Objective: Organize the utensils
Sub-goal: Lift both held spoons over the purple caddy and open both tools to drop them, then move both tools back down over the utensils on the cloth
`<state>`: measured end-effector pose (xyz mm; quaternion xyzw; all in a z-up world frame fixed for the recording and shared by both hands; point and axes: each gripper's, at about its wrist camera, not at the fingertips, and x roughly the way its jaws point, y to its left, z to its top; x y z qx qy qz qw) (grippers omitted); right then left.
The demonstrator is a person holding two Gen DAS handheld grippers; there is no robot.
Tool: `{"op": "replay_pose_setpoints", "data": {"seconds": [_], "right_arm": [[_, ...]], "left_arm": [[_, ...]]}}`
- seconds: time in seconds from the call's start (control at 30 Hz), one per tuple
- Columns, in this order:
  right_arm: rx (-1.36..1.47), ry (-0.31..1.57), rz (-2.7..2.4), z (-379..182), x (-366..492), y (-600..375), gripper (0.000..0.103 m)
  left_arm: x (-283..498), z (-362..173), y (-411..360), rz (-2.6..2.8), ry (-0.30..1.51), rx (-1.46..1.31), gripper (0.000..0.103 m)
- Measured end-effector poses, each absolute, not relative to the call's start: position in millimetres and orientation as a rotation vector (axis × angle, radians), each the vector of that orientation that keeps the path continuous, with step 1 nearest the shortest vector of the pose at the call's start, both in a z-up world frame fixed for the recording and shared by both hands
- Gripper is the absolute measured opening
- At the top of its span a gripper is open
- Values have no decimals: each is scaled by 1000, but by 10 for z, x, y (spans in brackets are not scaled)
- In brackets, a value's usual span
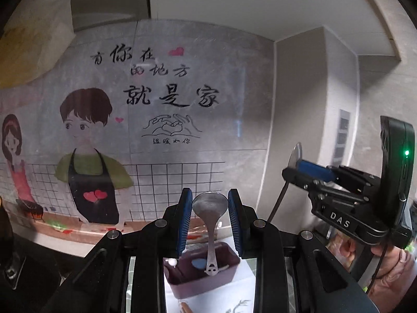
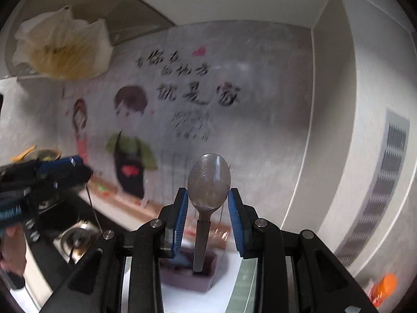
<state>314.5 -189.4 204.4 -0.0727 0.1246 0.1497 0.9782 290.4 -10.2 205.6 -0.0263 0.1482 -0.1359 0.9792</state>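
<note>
Nearest to me, my left gripper (image 1: 209,220) holds a metal spoon (image 1: 210,219) upright, its blue fingers (image 1: 183,219) closed on either side of the bowl, the handle hanging down with its holed end lowest. My right gripper (image 2: 208,217) does the same with a second spoon (image 2: 208,186): the fingers (image 2: 181,220) clamp it just under the bowl, which stands above the fingertips, while the dark handle drops below. From the left wrist view I can also see that right gripper off to the side, its spoon seen edge-on and a hand on the grip beneath. Below both spoons, well apart from them, a purple tray (image 1: 200,280) sits on the white table (image 1: 245,287) with a few small items in it that I cannot make out. To my left lies a dark stove top with a burner (image 2: 75,237). Farther back stands the grey wall with a cartoon sticker (image 1: 90,154) of two figures and black calligraphy, and a plastic bag (image 2: 62,49) hangs high on the left.
</note>
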Motion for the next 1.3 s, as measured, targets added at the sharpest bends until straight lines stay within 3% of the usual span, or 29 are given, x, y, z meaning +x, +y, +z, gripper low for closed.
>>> {"op": "replay_pose_setpoints", "data": {"seconds": [0.7, 0.83, 0.9, 0.97, 1.17, 1.3], "right_arm": [[-124, 546, 282, 614, 4538, -1545, 29], [-127, 655, 302, 300, 4647, -1500, 31], [-103, 719, 333, 162, 4678, -1514, 49], [-97, 731, 334, 79, 4635, -1537, 63], [-163, 709, 312, 65, 4332, -1528, 64], [-216, 670, 309, 142, 4007, -1528, 81]], "left_arm": [[4333, 530, 230, -235, 586, -192, 29], [4483, 275, 243, -247, 649, -233, 39], [4485, 203, 266, -235, 652, -248, 48], [4448, 162, 286, -221, 659, -254, 48], [4111, 93, 327, -191, 698, -289, 54], [3780, 9, 280, -167, 735, -266, 58]]}}
